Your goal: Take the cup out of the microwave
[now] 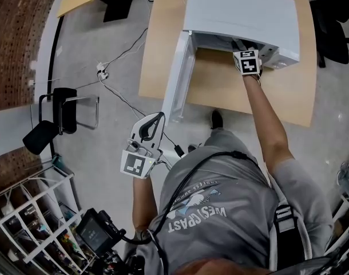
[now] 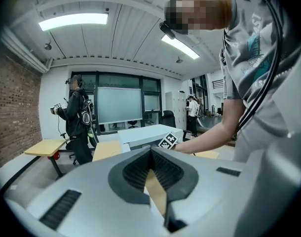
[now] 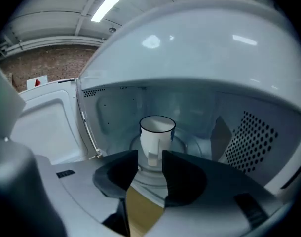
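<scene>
Grey jaws on your left gripper (image 2: 151, 151) are pressing together, holding nothing. The microwave door (image 3: 47, 127) is hanging open. The white cup (image 3: 157, 132) is sitting inside the microwave (image 3: 214, 58), not grabbed yet. Your right gripper (image 3: 150, 157) is pointing at it, jaws wide.

Right tool (image 1: 244, 50) — at open microwave (image 1: 237, 10)

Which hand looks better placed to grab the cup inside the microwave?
Right. The right hand-held gripper is at the open microwave, jaws apart, with the cup straight ahead of the gap. The left hand-held gripper hangs beside the table, away from the opening, jaws together.
</scene>
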{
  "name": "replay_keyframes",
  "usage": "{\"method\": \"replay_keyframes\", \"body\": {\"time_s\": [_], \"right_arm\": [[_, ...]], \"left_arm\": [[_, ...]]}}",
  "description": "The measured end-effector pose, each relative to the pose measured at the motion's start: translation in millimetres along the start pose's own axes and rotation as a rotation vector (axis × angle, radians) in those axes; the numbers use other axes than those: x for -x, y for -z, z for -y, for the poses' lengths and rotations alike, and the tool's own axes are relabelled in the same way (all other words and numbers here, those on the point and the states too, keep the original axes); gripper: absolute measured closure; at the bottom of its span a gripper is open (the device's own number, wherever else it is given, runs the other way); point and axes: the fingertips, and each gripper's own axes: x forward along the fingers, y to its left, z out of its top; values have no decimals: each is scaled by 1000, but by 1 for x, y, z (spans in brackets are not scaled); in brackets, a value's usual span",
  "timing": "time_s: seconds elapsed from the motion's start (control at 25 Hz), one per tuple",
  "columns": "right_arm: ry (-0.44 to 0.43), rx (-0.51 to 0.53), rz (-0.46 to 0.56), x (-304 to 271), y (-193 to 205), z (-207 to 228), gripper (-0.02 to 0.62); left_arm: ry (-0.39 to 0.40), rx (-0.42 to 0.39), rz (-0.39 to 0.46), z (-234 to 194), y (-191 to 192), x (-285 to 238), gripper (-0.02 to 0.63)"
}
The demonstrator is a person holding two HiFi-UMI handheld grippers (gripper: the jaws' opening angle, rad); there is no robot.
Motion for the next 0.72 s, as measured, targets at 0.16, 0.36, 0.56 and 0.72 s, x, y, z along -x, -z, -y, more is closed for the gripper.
{"method": "replay_keyframes", "body": {"time_s": [0.16, 0.36, 0.56, 0.72], "right_arm": [[1, 2, -11, -25, 5, 11, 462], [8, 9, -8, -46, 9, 13, 463], [7, -36, 21, -51, 13, 15, 524], [2, -57, 64, -45, 15, 12, 528]], "left_arm": [[2, 0, -16, -2, 5, -15, 563], [-4, 31, -22, -10, 13, -25, 563], [0, 37, -38, -13, 23, -32, 563], [0, 39, -43, -13, 26, -32, 563]]}}
